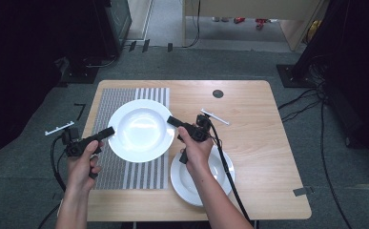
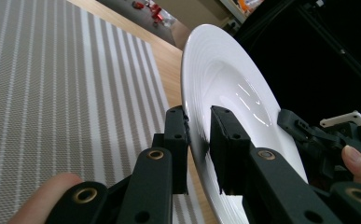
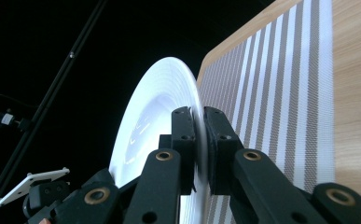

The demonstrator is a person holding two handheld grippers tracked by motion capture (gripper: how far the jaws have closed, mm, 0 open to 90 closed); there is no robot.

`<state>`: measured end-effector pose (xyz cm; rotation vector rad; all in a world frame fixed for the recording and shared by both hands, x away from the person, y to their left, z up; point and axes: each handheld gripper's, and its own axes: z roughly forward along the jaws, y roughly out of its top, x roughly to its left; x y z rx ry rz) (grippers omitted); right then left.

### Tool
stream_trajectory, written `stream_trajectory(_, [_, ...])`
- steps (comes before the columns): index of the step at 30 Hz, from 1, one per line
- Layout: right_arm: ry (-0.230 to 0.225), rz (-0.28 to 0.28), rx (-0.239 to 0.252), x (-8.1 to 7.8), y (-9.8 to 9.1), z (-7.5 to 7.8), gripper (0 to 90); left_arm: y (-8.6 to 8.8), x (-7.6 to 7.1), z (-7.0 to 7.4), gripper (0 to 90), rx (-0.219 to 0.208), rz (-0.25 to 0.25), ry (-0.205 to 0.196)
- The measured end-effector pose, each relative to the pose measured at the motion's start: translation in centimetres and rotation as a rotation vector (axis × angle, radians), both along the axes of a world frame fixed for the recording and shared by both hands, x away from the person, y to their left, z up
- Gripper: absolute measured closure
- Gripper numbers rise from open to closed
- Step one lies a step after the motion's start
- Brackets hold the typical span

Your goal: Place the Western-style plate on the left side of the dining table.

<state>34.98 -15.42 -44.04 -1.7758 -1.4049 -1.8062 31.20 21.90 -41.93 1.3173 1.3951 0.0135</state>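
Note:
A large white plate (image 1: 139,130) hangs above the striped placemat (image 1: 107,112), held by both grippers at opposite rims. My left gripper (image 1: 108,131) is shut on its left rim; in the left gripper view the jaws pinch the plate's edge (image 2: 200,135). On the right rim my right gripper (image 1: 171,120) is shut too, its jaws clamping the plate's edge (image 3: 199,140) in the right gripper view. A second white plate (image 1: 220,177) lies on the table under the right forearm.
The wooden table (image 1: 249,119) carries a small dark round spot (image 1: 218,93) near its far edge. Dark stands and cables sit on the grey floor around the table. The striped placemat (image 2: 52,93) spreads below the lifted plate.

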Motion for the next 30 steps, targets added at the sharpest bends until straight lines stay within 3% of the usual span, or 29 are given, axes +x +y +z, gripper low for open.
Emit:
stream_trajectory(6, [0.023, 0.010, 0.005, 1.3, 1.5, -0.6, 84.7, 1.4, 0.9, -0.4, 78.6, -0.015, 0.025, 0.015])
stream_trajectory(14, [0.067, 0.028, 0.024, 3.1, 3.3, -1.9, 83.7, 2.7, 2.2, -0.7, 79.1, 0.007, 0.058, 0.003])
stream_trajectory(23, [0.117, 0.018, 0.021, 5.0, 4.2, -3.6, 83.8, 3.4, 4.1, -2.7, 79.1, -0.005, 0.072, 0.049])
stream_trajectory(30, [0.146, 0.023, -0.032, 6.0, 5.4, -4.9, 83.7, 4.4, 5.4, -5.0, 78.8, -0.008, 0.096, 0.101])
